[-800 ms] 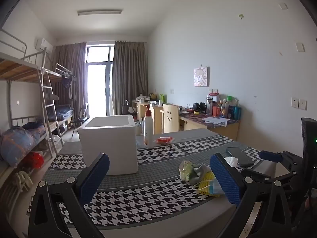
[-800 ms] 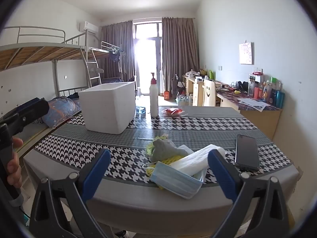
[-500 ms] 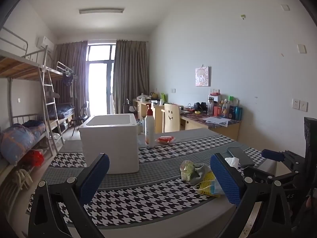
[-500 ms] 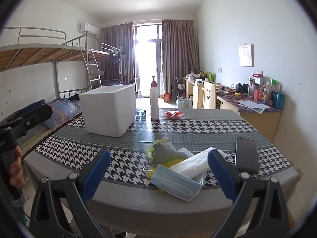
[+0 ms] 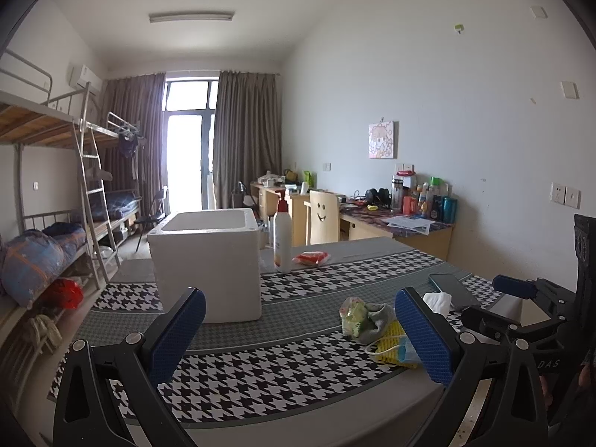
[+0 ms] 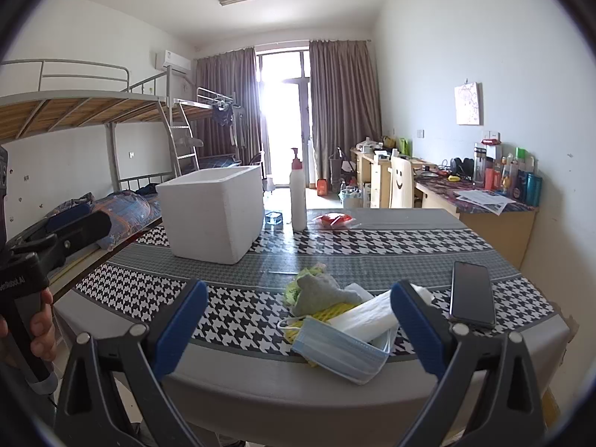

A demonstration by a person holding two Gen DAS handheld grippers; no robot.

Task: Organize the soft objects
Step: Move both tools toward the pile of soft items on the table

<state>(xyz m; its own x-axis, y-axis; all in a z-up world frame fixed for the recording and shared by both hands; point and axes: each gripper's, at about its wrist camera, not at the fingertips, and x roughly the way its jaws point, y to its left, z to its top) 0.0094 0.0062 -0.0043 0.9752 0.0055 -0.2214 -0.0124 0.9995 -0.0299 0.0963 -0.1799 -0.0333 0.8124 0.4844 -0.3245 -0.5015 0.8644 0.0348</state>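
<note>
A pile of soft things lies near the table's front edge: a grey sock [image 6: 316, 292] on a green cloth [image 6: 298, 287], a yellow mesh piece [image 6: 331, 311], a white tissue pack [image 6: 367, 314] and a blue face mask [image 6: 337, 350]. The pile also shows in the left wrist view [image 5: 367, 322]. A white foam box [image 5: 208, 264] [image 6: 214, 212] stands open-topped further back. My right gripper [image 6: 298, 324] is open and empty, just short of the pile. My left gripper [image 5: 298, 335] is open and empty, between box and pile.
A black phone [image 6: 471, 294] lies right of the pile. A white pump bottle [image 6: 298, 193] and a red packet [image 6: 333, 219] stand behind the box. The houndstooth table cloth [image 5: 260, 372] covers the table. Bunk beds [image 5: 56, 201] stand left, desks [image 6: 484, 205] right.
Both grippers have drifted slightly; the view shifts a little. Nothing on the table has moved.
</note>
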